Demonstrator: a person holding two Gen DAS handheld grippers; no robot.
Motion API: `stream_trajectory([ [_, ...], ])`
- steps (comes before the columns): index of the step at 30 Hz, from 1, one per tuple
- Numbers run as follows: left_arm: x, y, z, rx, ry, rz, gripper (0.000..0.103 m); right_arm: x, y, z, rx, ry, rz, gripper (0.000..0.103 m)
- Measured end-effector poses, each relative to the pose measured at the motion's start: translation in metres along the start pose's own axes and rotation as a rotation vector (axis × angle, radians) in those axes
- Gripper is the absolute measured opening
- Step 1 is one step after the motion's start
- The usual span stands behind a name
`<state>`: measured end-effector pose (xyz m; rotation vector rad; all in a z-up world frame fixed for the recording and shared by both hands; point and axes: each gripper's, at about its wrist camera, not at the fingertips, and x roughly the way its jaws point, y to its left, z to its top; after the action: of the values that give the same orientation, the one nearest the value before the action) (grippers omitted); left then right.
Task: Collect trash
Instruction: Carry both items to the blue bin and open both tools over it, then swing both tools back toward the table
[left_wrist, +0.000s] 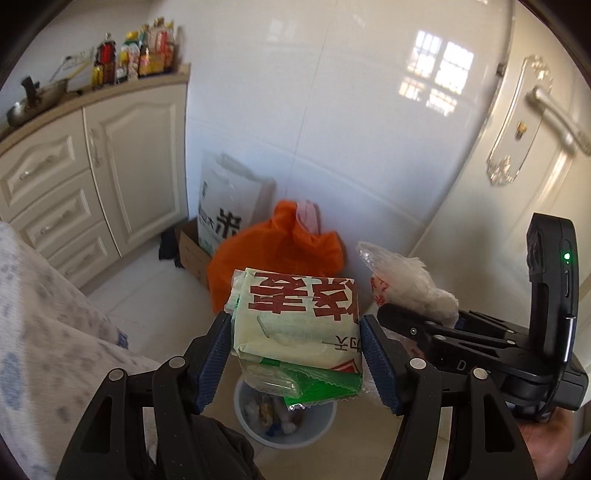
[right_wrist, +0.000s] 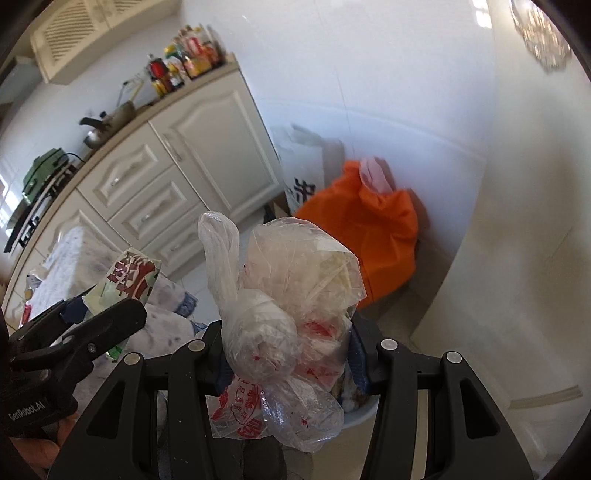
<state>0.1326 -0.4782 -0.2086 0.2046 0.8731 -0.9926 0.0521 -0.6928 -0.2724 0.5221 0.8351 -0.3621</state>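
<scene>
Left gripper (left_wrist: 295, 354) clamped on a stack of pale green food wrappers (left_wrist: 295, 317): both blue ribbed pads press its sides. Big red Chinese characters on the top wrapper, upside down, not readable to me; a staple shows on its face, and a green zigzag-edged wrapper sticks out below. Directly beneath it on the floor is a white trash bin (left_wrist: 255, 432) with scraps inside.

Right gripper (right_wrist: 288, 354) clamped on a knotted clear plastic bag (right_wrist: 288, 295) stuffed with white waste; red printed Chinese text and a round stamp on the lower part, too crumpled to read. The pads are mostly hidden behind the bag.

"GenRobot.AI" is printed in white on the left gripper body, seen only in the right wrist view. That view also shows a kettle (right_wrist: 94, 129), a green appliance (right_wrist: 40, 173) and a stove on the counter.

Only the left wrist view shows the bin clearly, a door handle (left_wrist: 554, 114), a pan (left_wrist: 33, 99), and the right gripper's camera with a green light (left_wrist: 566, 256).

Both views: an orange bag (left_wrist: 277, 254) against the wall, a white rice sack (left_wrist: 229, 206) with a black "米" character, and condiment bottles (left_wrist: 144, 51), labels too small.
</scene>
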Motion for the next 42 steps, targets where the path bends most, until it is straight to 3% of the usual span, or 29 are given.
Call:
stream_trajectory([
  [6, 0.073, -0.003, 0.02, 0.014, 0.13, -0.022, 0.065, 0.037, -0.029, -0.014, 0.064, 0.077, -0.013, 0.055],
  [8, 0.092, -0.005, 0.024, 0.018, 0.169, -0.001, 0.077, 0.048, -0.035, -0.017, 0.081, 0.099, -0.021, 0.066],
  [9, 0.101, -0.005, 0.027, 0.022, 0.178, 0.021, 0.08, 0.053, -0.039, -0.019, 0.09, 0.11, -0.024, 0.067],
  [16, 0.11, -0.012, 0.036, 0.014, 0.148, 0.107, 0.102, 0.056, -0.051, -0.028, 0.118, 0.128, -0.072, 0.102],
  [22, 0.094, -0.024, 0.041, 0.054, 0.101, 0.172, 0.102, 0.05, -0.045, -0.024, 0.128, 0.118, -0.089, 0.103],
  [29, 0.036, -0.017, 0.036, 0.026, 0.02, 0.19, 0.102, 0.024, -0.014, -0.004, 0.087, 0.064, -0.069, 0.103],
  [34, -0.043, 0.002, 0.011, -0.007, -0.061, 0.213, 0.102, -0.003, 0.024, 0.014, 0.031, 0.0, -0.03, 0.103],
  [42, -0.163, 0.037, -0.023, -0.073, -0.217, 0.285, 0.102, -0.044, 0.124, 0.035, -0.109, -0.096, 0.073, 0.103],
])
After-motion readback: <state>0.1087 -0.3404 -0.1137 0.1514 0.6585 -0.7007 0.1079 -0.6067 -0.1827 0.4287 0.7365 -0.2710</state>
